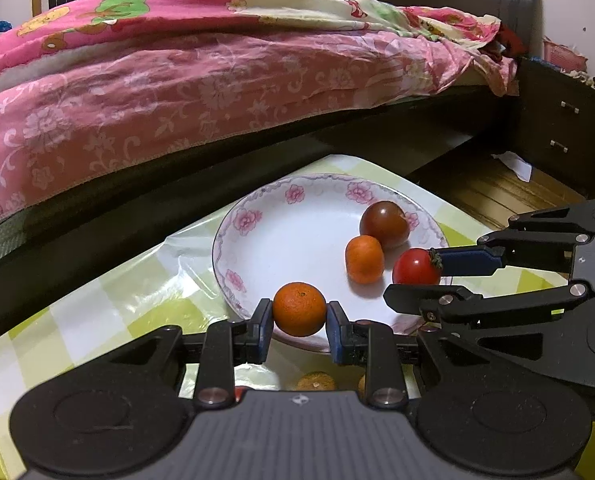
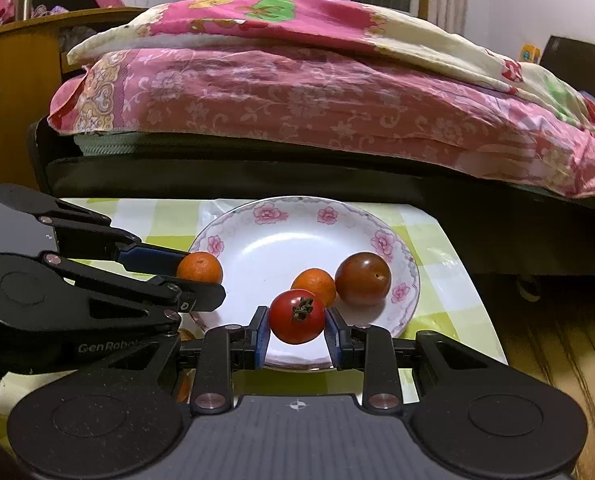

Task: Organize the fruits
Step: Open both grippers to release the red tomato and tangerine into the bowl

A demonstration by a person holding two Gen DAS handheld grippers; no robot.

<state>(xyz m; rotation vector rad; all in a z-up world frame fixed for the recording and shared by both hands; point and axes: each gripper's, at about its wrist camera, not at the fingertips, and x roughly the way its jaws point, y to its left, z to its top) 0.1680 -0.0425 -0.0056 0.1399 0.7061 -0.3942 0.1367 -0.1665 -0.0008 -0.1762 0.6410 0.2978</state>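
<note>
In the left wrist view, the left gripper (image 1: 300,316) sits at lower centre, its blue pads clamped on either side of a mandarin (image 1: 299,309) held over the near rim of a flowered plate (image 1: 257,248). To its right, the right gripper (image 1: 417,276) reaches in from the frame's right edge, closed on a red tomato (image 1: 415,267) at the plate's right rim. Lying in the plate, right of centre, are a smaller mandarin (image 1: 364,259) and, touching it from behind, a dark brownish tomato (image 1: 384,224). The plate rests on a surface (image 1: 97,300) covered in a green-and-white checked cloth. Behind it, filling the upper half of the frame, is a bed (image 1: 177,92) with pink floral bedding.
</note>
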